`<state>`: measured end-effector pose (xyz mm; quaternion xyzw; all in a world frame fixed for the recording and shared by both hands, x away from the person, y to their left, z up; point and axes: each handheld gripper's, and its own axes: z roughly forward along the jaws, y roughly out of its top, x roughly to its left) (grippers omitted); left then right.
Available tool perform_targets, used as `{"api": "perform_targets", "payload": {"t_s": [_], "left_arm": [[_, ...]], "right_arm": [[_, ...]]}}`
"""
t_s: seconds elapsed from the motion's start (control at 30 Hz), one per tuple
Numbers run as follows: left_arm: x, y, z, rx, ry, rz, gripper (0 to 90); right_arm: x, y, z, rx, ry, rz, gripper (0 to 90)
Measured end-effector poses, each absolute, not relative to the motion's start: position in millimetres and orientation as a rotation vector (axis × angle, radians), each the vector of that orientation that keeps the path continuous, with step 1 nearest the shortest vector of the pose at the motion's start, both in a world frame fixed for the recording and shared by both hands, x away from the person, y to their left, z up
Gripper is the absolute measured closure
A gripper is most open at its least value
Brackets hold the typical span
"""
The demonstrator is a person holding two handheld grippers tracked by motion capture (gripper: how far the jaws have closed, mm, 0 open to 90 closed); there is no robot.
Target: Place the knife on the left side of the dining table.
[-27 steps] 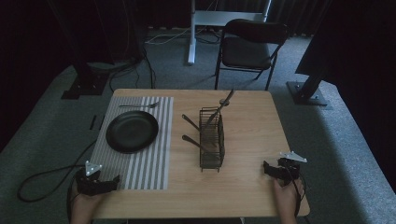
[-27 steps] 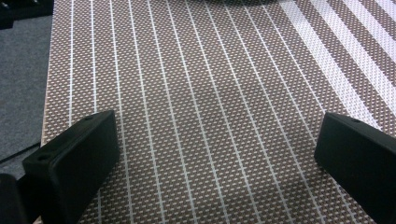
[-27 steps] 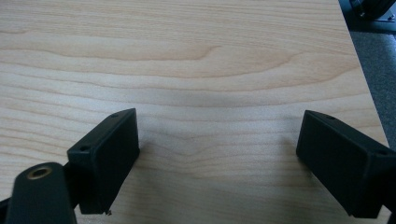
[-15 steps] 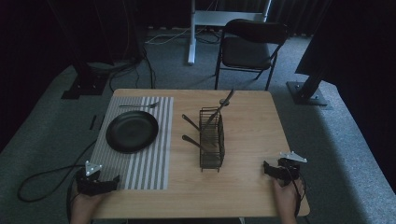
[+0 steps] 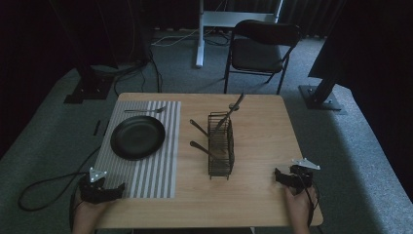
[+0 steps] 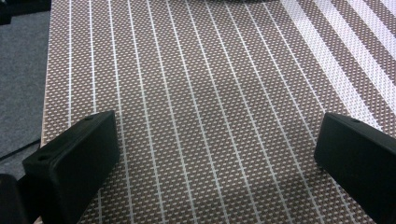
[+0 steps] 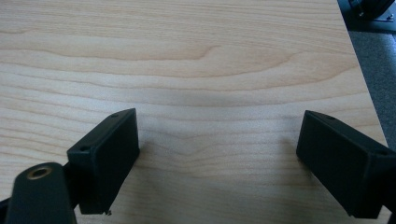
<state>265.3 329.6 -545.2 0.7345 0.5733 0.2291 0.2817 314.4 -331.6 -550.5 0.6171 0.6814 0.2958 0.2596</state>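
Both grippers wait at the near edge of the table.
Left gripper (image 5: 116,190) on the striped mat (image 6: 196,93) and right gripper (image 5: 278,174) are released, empty; next move, I think: reach toward the wire basket (image 5: 220,146).

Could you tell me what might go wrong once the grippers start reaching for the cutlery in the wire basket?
The wire basket is light-looking and narrow; pulling a utensil sideways through its mesh could tip or drag it. The spoon leaning out at the top may snag. The left gripper, open on the striped placemat, could ruck it and shift the black plate.
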Motion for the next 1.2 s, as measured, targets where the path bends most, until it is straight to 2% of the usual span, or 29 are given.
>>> {"api": "perform_targets", "payload": {"t_s": [0.8, 1.2], "left_arm": [[265, 327, -535, 1.966, 1.500, 0.552, 0.4], [269, 318, -515, 1.979, 1.428, 0.551, 0.4]], "right_arm": [[314, -332, -550, 1.673, 1.846, 0.801, 12.2], [314, -332, -551, 1.673, 1.846, 0.801, 12.2]]}}
